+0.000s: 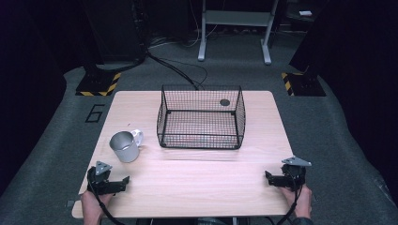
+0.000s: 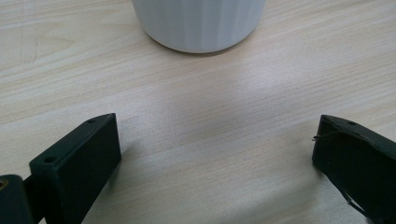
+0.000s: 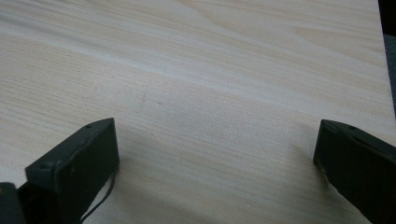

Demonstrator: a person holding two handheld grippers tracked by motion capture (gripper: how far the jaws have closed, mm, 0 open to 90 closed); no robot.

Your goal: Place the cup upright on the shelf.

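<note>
A white mug [image 1: 125, 146] with a handle stands upright on the left of the wooden table [image 1: 197, 183]; its base fills the top of the left gripper view as a white mug [image 2: 200, 23]. A black wire basket [image 1: 202, 117] sits at the table's middle back. My left gripper [image 1: 123, 183] rests near the front left corner, just in front of the mug, jaws wide open over bare wood [image 2: 217, 140]. My right gripper [image 1: 271, 178] lies near the front right corner, open too, with nothing between its jaws [image 3: 217, 149].
A small dark round spot [image 1: 225, 102] shows behind the basket's back wall. The table's right edge [image 3: 380, 56] runs close to the right gripper. Beyond the table are grey carpet, cables and a metal stand [image 1: 234, 28].
</note>
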